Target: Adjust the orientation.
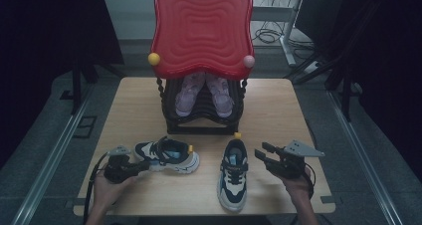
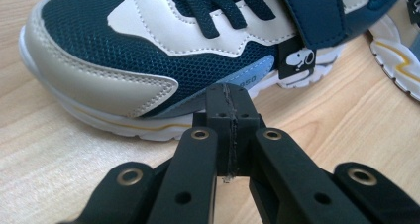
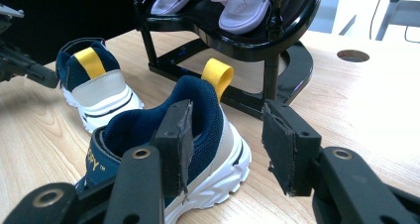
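the right shoe point(image 1: 233, 174) stands nearest on the table point(image 1: 278, 115), toe toward the person. just right of its heel the right gripper point(image 1: 263, 152) gapes wide, empty. the left gripper point(image 1: 145, 163) is pinched closed on nothing, its tip right beside the toe of the left shoe point(image 1: 168, 155), which lies crosswise. farther back, a black rack point(image 1: 201, 120) holds pink sandals point(image 1: 204, 93) under a red tray point(image 1: 201, 28).

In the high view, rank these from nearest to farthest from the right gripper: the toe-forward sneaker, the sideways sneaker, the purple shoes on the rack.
From the right gripper:
1. Toe-forward sneaker, just beside its jaws.
2. Sideways sneaker, across the table, by the left gripper.
3. Purple shoes, behind, on the black rack.
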Action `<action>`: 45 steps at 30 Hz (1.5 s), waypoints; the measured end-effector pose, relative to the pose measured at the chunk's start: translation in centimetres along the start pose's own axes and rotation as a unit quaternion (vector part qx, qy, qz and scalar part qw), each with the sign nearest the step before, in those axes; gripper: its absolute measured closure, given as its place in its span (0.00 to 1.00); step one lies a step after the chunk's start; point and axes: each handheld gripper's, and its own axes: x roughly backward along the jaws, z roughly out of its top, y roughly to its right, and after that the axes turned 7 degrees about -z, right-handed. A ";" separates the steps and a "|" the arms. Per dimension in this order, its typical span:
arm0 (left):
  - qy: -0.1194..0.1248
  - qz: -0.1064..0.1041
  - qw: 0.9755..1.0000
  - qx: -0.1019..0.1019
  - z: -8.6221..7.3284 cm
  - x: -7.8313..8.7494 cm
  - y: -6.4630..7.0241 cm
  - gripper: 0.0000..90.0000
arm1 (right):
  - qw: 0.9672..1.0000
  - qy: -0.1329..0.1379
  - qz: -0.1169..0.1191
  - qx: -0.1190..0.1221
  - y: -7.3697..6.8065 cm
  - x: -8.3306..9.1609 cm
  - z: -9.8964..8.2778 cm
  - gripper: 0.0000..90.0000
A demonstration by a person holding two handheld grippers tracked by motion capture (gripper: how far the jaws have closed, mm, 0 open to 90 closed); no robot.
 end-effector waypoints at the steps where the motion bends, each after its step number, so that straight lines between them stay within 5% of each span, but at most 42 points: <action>1: 0.000 0.001 1.000 0.001 0.0 0.0 0.0 0.99 | 1.000 0.000 0.001 0.001 0.0 0.0 0.0 0.61; 13: 0.047 -0.032 0.998 -0.026 1.9 1.9 2.5 1.00 | 1.000 -0.001 0.000 -0.004 0.1 0.0 -0.1 0.61; 22: 0.038 -0.057 0.995 -0.075 5.7 -0.6 6.2 1.00 | 1.000 -0.002 0.002 -0.004 0.0 -0.2 -0.1 0.61; 30: 0.019 -0.062 0.996 -0.066 7.5 -3.1 6.2 1.00 | 1.000 -0.003 0.002 -0.007 0.1 -0.2 -0.2 0.61; 45: -0.013 -0.060 0.996 -0.059 7.4 -5.1 6.1 1.00 | 1.000 -0.008 0.003 -0.005 0.0 -0.5 -0.3 0.61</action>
